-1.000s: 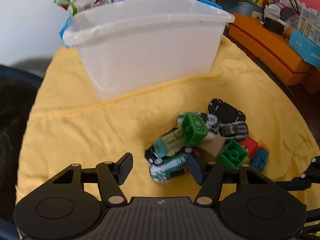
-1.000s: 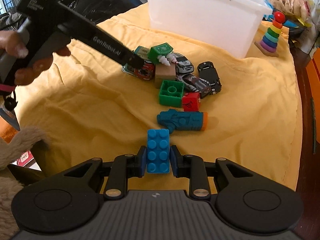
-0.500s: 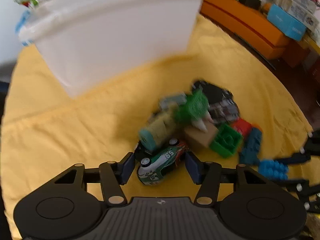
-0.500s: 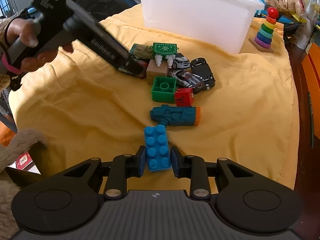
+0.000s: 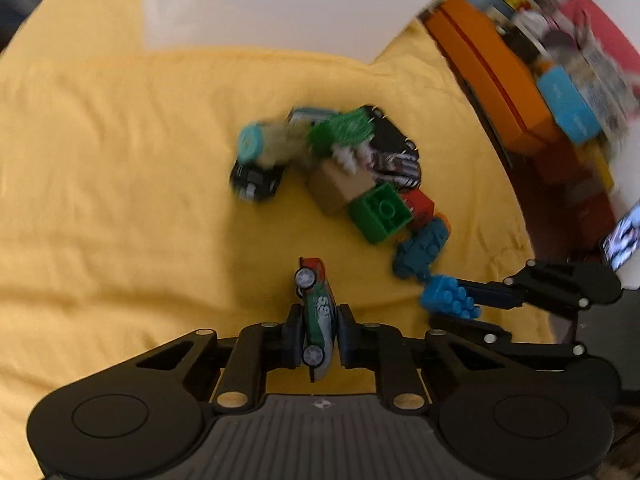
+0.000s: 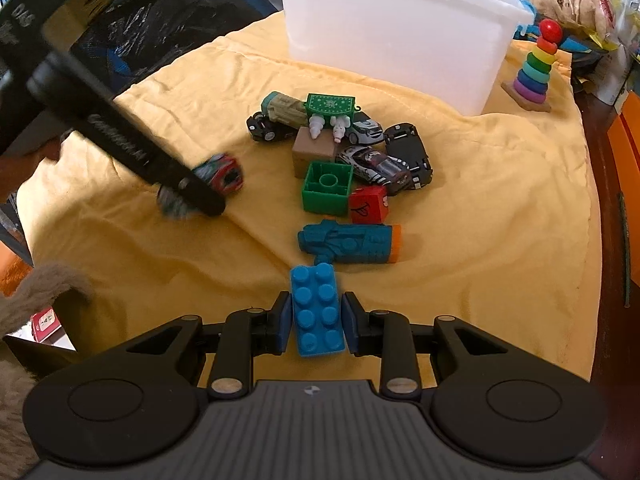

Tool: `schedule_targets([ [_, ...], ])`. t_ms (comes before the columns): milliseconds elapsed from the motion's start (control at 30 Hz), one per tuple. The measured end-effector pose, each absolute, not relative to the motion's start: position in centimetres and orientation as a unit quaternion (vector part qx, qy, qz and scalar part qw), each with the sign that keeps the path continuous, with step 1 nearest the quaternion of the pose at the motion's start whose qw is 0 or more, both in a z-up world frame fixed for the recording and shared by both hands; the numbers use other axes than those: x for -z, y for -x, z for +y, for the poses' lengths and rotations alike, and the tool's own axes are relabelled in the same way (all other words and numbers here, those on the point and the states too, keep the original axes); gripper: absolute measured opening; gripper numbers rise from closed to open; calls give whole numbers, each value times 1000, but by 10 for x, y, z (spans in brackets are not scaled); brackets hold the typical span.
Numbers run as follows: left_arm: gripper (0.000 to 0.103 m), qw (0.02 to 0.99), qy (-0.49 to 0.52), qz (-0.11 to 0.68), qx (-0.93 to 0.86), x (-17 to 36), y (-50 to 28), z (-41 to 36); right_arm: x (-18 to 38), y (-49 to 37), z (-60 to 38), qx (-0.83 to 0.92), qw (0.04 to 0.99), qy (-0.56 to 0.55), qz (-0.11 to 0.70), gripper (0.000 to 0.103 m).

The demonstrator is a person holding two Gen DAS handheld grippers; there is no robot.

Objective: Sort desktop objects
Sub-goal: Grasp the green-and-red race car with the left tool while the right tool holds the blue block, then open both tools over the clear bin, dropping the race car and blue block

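Our left gripper (image 5: 318, 330) pinches a glossy green toy car (image 5: 317, 312) and our right gripper (image 6: 314, 318) clamps a studded blue brick (image 6: 316, 312), both above the rumpled yellow cloth (image 6: 500, 200), the jumbled toy heap (image 6: 340, 152) before the far white bin (image 6: 400, 36).
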State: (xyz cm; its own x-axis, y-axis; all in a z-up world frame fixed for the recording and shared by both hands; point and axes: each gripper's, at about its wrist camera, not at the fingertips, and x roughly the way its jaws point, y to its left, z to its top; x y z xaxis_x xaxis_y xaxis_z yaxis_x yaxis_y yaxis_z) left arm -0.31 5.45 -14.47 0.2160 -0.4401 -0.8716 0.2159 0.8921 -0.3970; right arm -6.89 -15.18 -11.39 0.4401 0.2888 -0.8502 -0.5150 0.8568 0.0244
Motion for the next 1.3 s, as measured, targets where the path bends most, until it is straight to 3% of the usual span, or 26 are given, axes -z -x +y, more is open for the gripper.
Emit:
schedule_targets([
  [100,28,794,59,575,189,141,12,52,114,69,-150,-241,839,122,472,31],
  [200,60,829,-56,535,151,129,22,35,114,70,-146,-244,839,125,471,32],
  [233,64,836,-83,524,142,126,24,34,114,70,-146,-245,839,126,470,32],
  [333,64,841,-114,510,140,119,32,32,112,72,-144,-244,840,127,467,35],
  [500,63,834,-104,522,146,124,38,25,110,75,-143,-239,847,133,457,49],
  [567,56,832,-96,528,141,130,41,22,114,75,-142,-237,843,139,462,49],
  [633,41,831,-90,533,131,137,42,23,119,77,-142,-236,841,147,465,45],
  [667,34,833,-88,530,129,137,42,24,121,78,-142,-236,840,150,466,36],
  [733,33,835,-84,527,134,133,43,27,120,79,-143,-237,839,148,466,27],
  [1000,33,865,-80,470,153,79,26,29,76,70,-141,-218,865,173,418,27],
  [1300,33,915,-105,376,101,-3,-44,22,0,1,-133,-202,909,165,324,27],
])
